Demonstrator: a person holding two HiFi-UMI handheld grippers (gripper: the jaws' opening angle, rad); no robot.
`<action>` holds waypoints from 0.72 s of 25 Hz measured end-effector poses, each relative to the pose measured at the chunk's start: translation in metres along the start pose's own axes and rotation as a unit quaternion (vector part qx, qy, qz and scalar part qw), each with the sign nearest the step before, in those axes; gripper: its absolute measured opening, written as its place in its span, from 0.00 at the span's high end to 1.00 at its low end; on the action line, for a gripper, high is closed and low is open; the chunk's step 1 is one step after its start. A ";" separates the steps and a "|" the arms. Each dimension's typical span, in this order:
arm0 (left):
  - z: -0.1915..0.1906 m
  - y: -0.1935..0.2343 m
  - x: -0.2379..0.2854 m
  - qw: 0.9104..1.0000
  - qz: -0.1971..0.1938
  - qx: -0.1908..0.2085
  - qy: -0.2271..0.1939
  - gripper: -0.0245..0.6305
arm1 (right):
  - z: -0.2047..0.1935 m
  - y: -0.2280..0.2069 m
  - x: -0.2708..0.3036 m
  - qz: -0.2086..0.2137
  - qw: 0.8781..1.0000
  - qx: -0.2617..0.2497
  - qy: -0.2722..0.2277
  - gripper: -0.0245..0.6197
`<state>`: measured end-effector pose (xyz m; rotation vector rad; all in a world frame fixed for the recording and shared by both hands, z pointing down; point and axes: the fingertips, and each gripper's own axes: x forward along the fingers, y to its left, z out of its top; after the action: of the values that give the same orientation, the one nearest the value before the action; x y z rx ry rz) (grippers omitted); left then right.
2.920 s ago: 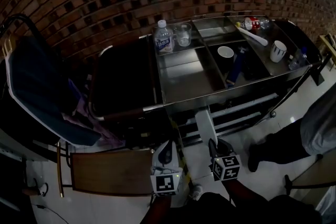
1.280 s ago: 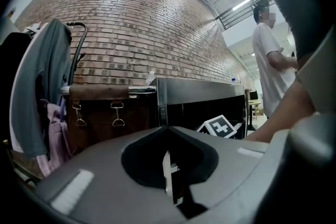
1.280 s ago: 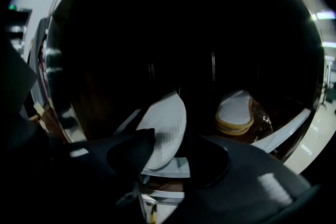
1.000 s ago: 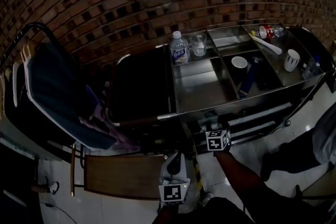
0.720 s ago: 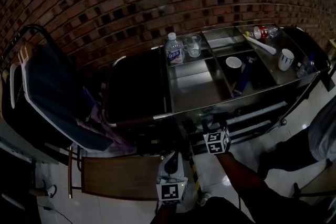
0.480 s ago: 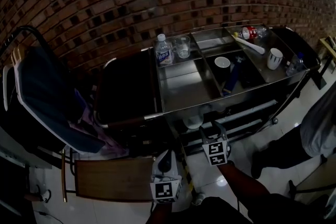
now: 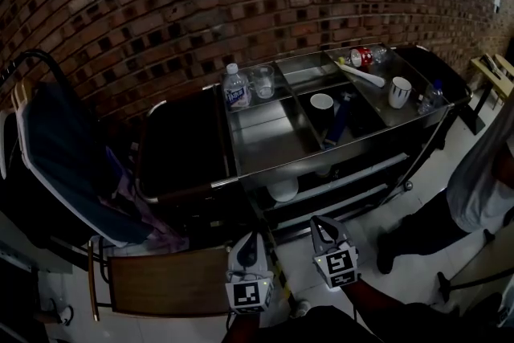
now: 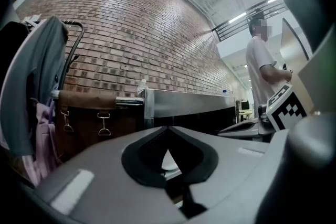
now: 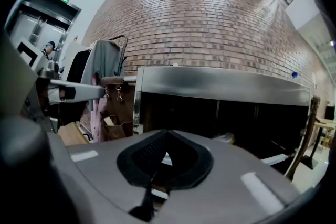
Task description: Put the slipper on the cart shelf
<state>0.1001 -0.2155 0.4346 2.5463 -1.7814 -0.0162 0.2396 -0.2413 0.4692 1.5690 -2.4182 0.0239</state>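
A white slipper (image 7: 283, 189) lies on the steel cart's (image 7: 265, 142) lower shelf, under the top tray. My right gripper (image 7: 318, 222) hangs in front of the cart, apart from the slipper; its jaws have just been closing and stand shut with nothing between them. In the right gripper view the shut tips (image 9: 166, 132) point at the cart's dark shelves, where a pale shape (image 9: 224, 137) lies. My left gripper (image 7: 247, 242) is low beside it, also shut and empty, its tips (image 8: 167, 128) meeting in the left gripper view.
The cart's top tray holds a water bottle (image 7: 236, 88), a glass (image 7: 263, 81), a bowl (image 7: 322, 102), a mug (image 7: 399, 91) and a red bottle (image 7: 363, 56). A black bag (image 7: 181, 142) hangs at its left end. A wooden board (image 7: 169, 282) lies lower left. A person (image 7: 474, 189) stands at right.
My right gripper has drawn back from the cart's lower shelf toward me, and its jaws have closed. The slipper stays on the shelf. The left gripper has hardly moved.
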 end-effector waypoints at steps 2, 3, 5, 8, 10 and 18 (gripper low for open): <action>0.001 -0.004 -0.002 1.000 -0.007 0.003 -0.006 0.94 | 0.006 0.004 -0.009 0.006 1.000 0.010 -0.013 0.96; 0.001 -0.006 -0.005 1.000 -0.010 0.001 -0.007 0.94 | 0.011 0.007 -0.013 0.011 0.999 0.018 -0.023 0.96; 0.003 -0.008 -0.011 1.000 -0.012 -0.005 -0.005 0.94 | 0.022 0.011 -0.023 0.021 0.998 0.037 -0.042 0.96; 0.011 -0.007 -0.019 1.000 -0.008 -0.002 -0.007 0.94 | 0.028 0.014 -0.033 0.020 0.997 0.057 -0.050 0.96; 0.016 -0.007 -0.025 1.000 -0.006 0.000 -0.010 0.94 | 0.030 0.015 -0.039 0.014 0.997 0.058 -0.055 0.96; 0.022 -0.016 -0.039 1.000 0.003 0.016 -0.006 0.94 | 0.047 0.027 -0.055 0.007 0.997 0.038 -0.061 0.96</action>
<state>0.1007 -0.1737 0.4120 2.5678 -1.8080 -0.0040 0.2268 -0.1875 0.4153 1.6322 -2.5496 0.0230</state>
